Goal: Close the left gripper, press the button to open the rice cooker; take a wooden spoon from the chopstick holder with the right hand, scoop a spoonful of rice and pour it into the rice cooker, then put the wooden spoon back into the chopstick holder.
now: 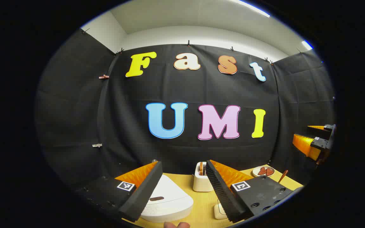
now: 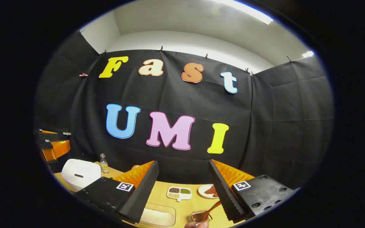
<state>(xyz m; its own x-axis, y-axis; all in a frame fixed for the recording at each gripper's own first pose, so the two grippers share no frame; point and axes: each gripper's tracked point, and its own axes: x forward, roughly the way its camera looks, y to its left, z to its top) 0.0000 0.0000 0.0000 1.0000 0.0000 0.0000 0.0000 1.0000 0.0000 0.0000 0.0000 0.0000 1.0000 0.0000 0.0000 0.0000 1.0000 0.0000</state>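
While its lid is down, the white cooker (image 1: 166, 199) sits on the tabletop (image 1: 201, 205) below the left gripper (image 1: 182, 190). Both grippers' jaws are spread wide, holding nothing. Below the right gripper (image 2: 182, 190) lies a brown spoon (image 2: 206, 212).

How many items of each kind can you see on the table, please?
Rice cooker: 1
Chopstick holder: 1
Wooden spoon: 1
Bottle: 1
Divided dish of beans: 1
Plate of red food: 1
Clear container of rice: 1
Total: 7
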